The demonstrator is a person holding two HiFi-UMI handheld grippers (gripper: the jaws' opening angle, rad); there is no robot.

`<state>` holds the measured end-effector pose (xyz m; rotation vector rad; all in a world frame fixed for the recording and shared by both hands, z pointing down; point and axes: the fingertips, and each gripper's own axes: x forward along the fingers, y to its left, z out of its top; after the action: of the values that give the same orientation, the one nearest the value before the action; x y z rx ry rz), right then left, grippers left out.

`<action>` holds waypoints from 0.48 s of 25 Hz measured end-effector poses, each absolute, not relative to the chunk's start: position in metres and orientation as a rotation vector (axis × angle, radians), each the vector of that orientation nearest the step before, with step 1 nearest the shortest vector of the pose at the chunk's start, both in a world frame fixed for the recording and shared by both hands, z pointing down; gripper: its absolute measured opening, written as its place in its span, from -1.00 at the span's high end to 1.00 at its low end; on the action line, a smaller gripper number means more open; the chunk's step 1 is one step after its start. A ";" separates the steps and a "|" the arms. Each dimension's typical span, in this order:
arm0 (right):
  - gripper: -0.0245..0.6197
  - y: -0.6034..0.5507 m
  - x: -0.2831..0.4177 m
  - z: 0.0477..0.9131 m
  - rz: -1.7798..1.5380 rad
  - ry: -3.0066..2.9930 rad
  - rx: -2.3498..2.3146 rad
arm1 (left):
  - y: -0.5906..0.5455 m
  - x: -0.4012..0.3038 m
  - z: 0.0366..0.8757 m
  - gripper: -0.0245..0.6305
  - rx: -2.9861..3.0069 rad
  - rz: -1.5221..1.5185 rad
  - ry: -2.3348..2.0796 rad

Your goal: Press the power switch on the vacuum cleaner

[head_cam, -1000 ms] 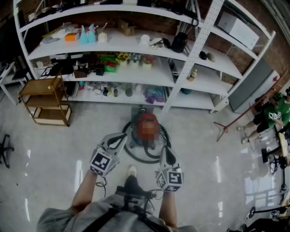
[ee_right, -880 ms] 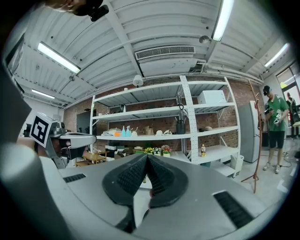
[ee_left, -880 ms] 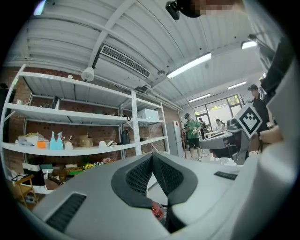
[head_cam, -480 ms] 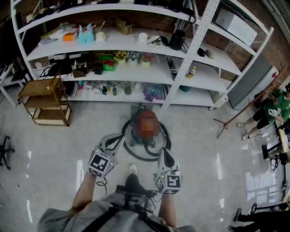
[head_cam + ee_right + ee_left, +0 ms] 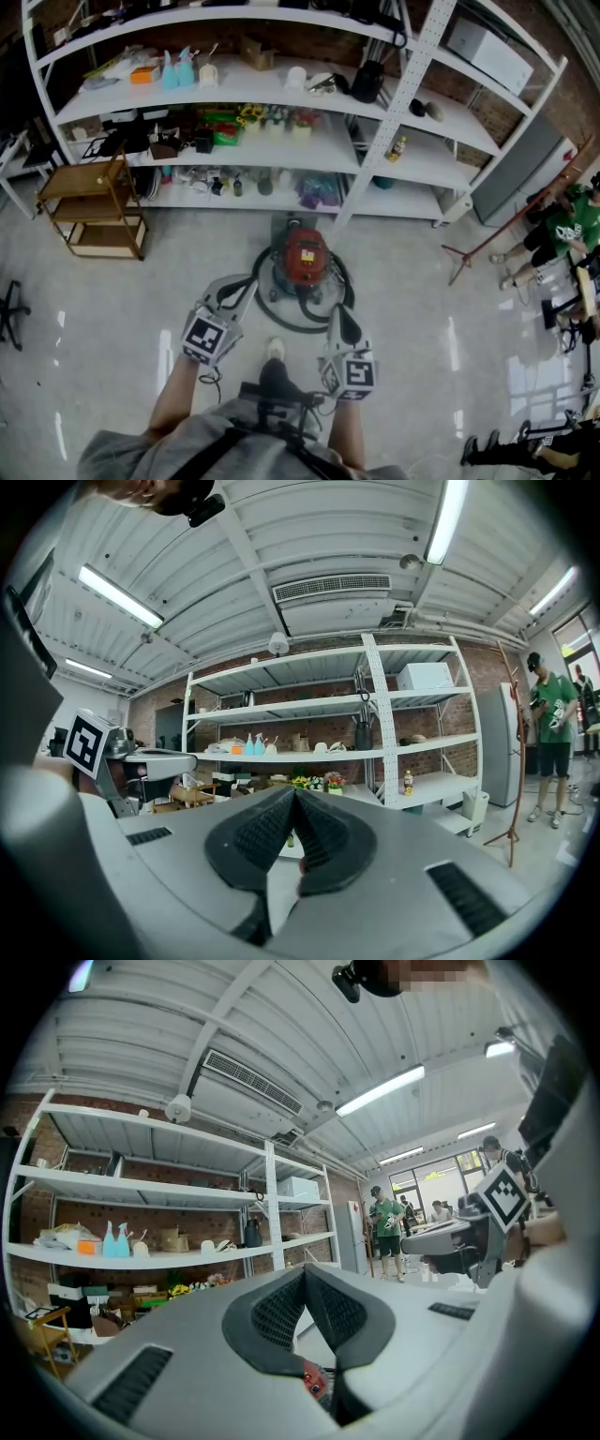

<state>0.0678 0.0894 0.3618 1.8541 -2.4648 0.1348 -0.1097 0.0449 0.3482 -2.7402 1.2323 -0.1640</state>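
Observation:
The red vacuum cleaner (image 5: 305, 257) stands on the floor in front of the shelving, with its black hose (image 5: 281, 322) coiled round it. In the head view my left gripper (image 5: 249, 282) hovers just left of and nearer than the vacuum, its jaws shut and empty. My right gripper (image 5: 339, 312) hangs near the hose's right side, also shut on nothing. Neither touches the vacuum. In the left gripper view a bit of the red vacuum (image 5: 315, 1381) shows below the closed pads (image 5: 281, 1312). The right gripper view looks over the shut pads (image 5: 319, 841) toward the shelves.
White metal shelving (image 5: 281, 89) full of small items runs along the back. A wooden cart (image 5: 94, 211) stands at the left, a chair base (image 5: 7, 311) at the far left edge. A reddish stand (image 5: 506, 230) and seated people (image 5: 562, 230) are at the right.
Both grippers stay almost where they were, still shut. The head camera shifted slightly, and someone's feet have come into the bottom right corner.

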 end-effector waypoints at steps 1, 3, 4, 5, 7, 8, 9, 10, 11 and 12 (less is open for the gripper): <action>0.90 0.089 0.068 0.362 0.131 -2.469 1.848 | 0.045 -0.109 0.348 0.90 -2.739 -0.163 1.230; 0.90 0.088 0.067 0.363 0.129 -2.473 1.841 | 0.045 -0.109 0.349 0.90 -2.736 -0.162 1.230; 0.90 0.088 0.066 0.364 0.131 -2.473 1.839 | 0.045 -0.110 0.349 0.90 -2.736 -0.163 1.231; 0.90 0.088 0.065 0.365 0.134 -2.469 1.837 | 0.045 -0.110 0.349 0.90 -2.736 -0.163 1.232; 0.90 0.087 0.064 0.368 0.143 -2.465 1.827 | 0.044 -0.111 0.347 0.90 -2.736 -0.163 1.234; 0.90 0.087 0.064 0.368 0.146 -2.465 1.825 | 0.043 -0.112 0.347 0.90 -2.737 -0.163 1.236; 0.90 0.086 0.064 0.368 0.149 -2.466 1.828 | 0.043 -0.112 0.347 0.90 -2.737 -0.164 1.237; 0.90 0.086 0.064 0.368 0.154 -2.465 1.836 | 0.043 -0.113 0.347 0.90 -2.737 -0.164 1.237; 0.90 0.087 0.064 0.367 0.161 -2.464 1.843 | 0.043 -0.113 0.347 0.90 -2.737 -0.166 1.237; 0.90 0.087 0.064 0.366 0.165 -2.463 1.846 | 0.043 -0.112 0.347 0.90 -2.738 -0.168 1.238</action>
<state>0.0637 0.0868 0.3659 1.8460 -2.4631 0.1648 -0.1124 0.0426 0.3470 -2.7376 1.2376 -0.1684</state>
